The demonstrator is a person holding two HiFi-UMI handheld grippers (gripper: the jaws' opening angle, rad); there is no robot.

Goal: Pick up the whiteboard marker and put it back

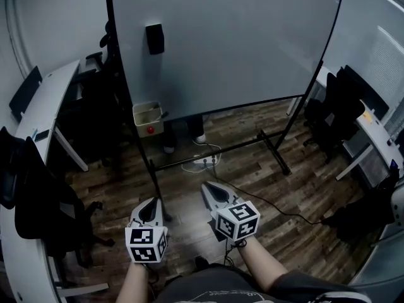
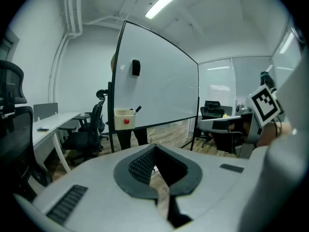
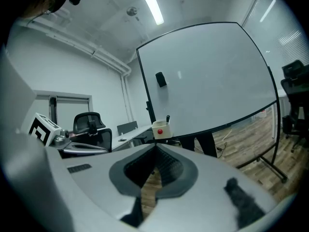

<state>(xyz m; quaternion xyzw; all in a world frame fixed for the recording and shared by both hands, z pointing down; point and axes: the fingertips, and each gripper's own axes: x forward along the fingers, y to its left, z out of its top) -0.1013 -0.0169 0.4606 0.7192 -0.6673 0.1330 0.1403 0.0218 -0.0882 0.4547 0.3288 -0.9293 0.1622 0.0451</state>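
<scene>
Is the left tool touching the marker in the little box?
Apart. The head view shows the left tool down low, with a wide stretch of floor between it and the marker, which stands in the box on the whiteboard.

Head view looks steeply down, both gripper views forward from low, all sharing the whiteboard (image 1: 227, 43).

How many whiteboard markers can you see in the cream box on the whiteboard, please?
1. A dark marker sticks up from the right end of the cream box, which hangs at the lower left of the whiteboard. Others may lie hidden inside the box.
</scene>
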